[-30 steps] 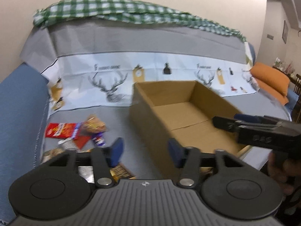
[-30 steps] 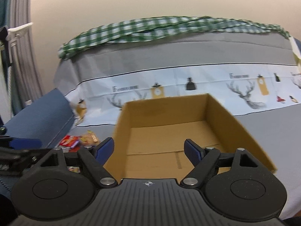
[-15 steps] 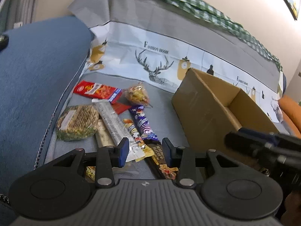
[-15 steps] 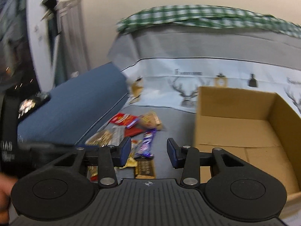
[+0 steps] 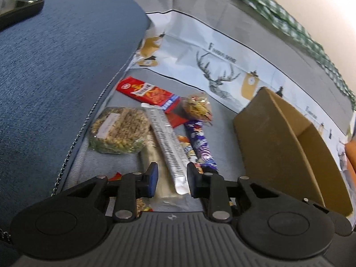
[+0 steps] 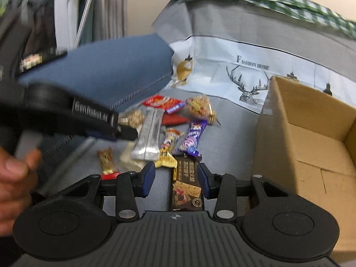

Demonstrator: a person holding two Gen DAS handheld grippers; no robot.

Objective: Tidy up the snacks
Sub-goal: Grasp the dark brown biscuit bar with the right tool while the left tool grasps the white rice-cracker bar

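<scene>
**Both grippers down over the snacks**

We have swung from the cardboard box (image 6: pixel 311 138) to the pile. Our left gripper (image 5: pixel 172 179), jaws just narrowing, straddles the silver bar (image 5: pixel 165 142) unpinched; our right gripper (image 6: pixel 175 179) brackets the dark chocolate bar (image 6: pixel 187 184). The box holds nothing; every snack remains on the sofa.

The left gripper (image 5: pixel 172 179), black-framed with blue pads, points steeply downward; its jaws have just been closing and stand narrowly apart around a silver wrapper's tip, pads not visibly pressing. The right gripper (image 6: pixel 175 179), likewise tilted down, stands partly open. A bare hand (image 6: pixel 13 178) grips the left tool's handle
</scene>
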